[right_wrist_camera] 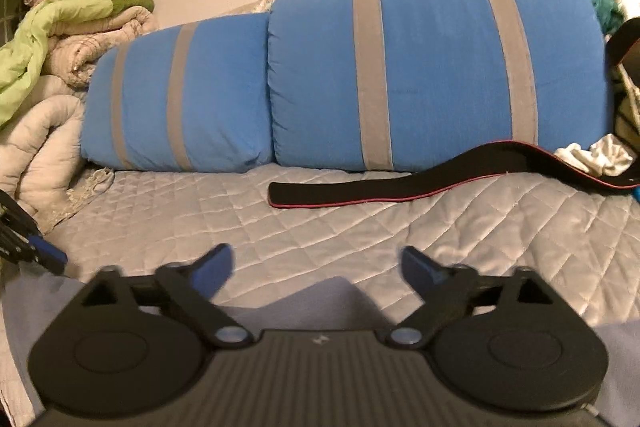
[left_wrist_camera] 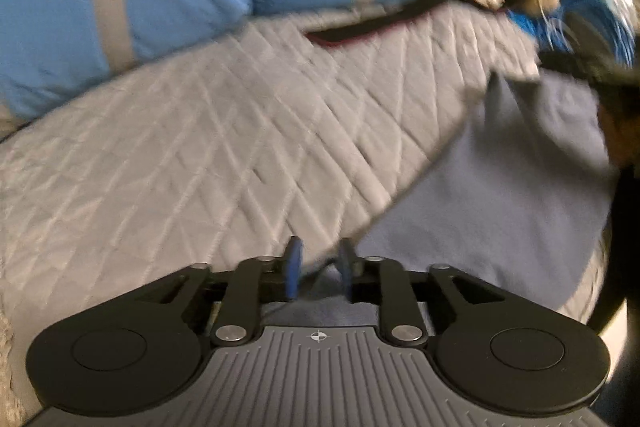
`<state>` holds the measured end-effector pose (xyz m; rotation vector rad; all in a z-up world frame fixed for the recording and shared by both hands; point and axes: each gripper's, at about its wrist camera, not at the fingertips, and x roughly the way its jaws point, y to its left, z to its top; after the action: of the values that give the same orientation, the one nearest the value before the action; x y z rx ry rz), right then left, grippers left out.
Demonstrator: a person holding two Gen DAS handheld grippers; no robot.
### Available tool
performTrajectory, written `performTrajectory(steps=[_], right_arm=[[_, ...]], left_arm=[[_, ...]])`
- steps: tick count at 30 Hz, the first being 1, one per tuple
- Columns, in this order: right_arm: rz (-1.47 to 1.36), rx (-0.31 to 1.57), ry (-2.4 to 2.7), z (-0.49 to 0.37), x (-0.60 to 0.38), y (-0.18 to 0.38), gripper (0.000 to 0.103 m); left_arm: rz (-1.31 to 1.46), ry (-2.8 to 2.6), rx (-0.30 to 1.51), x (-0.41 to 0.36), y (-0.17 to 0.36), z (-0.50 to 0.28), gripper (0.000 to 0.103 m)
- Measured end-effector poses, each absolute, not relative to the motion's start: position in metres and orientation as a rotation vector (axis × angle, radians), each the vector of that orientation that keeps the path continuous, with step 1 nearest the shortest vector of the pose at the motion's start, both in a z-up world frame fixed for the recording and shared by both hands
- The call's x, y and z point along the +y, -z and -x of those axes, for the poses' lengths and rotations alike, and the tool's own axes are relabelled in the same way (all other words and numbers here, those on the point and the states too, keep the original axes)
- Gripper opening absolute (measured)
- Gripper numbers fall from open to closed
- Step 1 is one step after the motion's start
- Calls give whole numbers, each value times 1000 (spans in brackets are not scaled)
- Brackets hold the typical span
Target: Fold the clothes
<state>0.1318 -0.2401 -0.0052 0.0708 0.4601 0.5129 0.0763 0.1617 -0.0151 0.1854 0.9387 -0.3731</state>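
On a quilted grey bedcover [right_wrist_camera: 320, 227], mid-way through folding laundry. Left tongs [left_wrist_camera: 318, 273] narrowed almost to closing, blue fingertips [left_wrist_camera: 293, 267] a small gap apart — whether any fabric is pinched between them cannot be told through the blur. Right tongs [right_wrist_camera: 318, 269] released, fingers spread wide, nothing between them.

Blue-grey garment [left_wrist_camera: 500, 195] spread flat just ahead and to the right of the left tongs, its near edge running under them; its long axis slanting away up and to the right. Same cloth [right_wrist_camera: 316, 297] peeking out directly beneath the right tongs, at the base of the open fingers.

Farther ahead of both — a black strap with red edging [right_wrist_camera: 400, 183], lying crosswise before two blue pillows with grey bands [right_wrist_camera: 436, 67]. Bundled blankets [right_wrist_camera: 68, 39] off to the left.

Judged from this: both tongs right over the garment, the left looking nearer to a hold on its edge.
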Motion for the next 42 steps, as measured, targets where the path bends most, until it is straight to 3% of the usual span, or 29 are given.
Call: performTrajectory(steps=[3, 5, 12, 19, 26, 34, 42], right_arm=[[-68, 467, -504, -112, -225, 10, 103], [-61, 480, -510, -100, -212, 15, 103], [99, 442, -601, -56, -161, 20, 103], [245, 330, -670, -8, -128, 18, 103], [499, 228, -762, 41, -105, 24, 103], [789, 128, -718, 81, -93, 51, 103], [888, 76, -640, 80, -88, 62, 103]], left_arm=[[-157, 273, 865, 170, 5, -62, 56], [-151, 205, 816, 175, -1, -52, 59], [74, -79, 660, 232, -25, -18, 61], [406, -207, 649, 299, -18, 21, 61], [-25, 18, 665, 218, -11, 45, 61], [-671, 261, 498, 83, 12, 83, 62], [-879, 389, 510, 50, 50, 99, 62]])
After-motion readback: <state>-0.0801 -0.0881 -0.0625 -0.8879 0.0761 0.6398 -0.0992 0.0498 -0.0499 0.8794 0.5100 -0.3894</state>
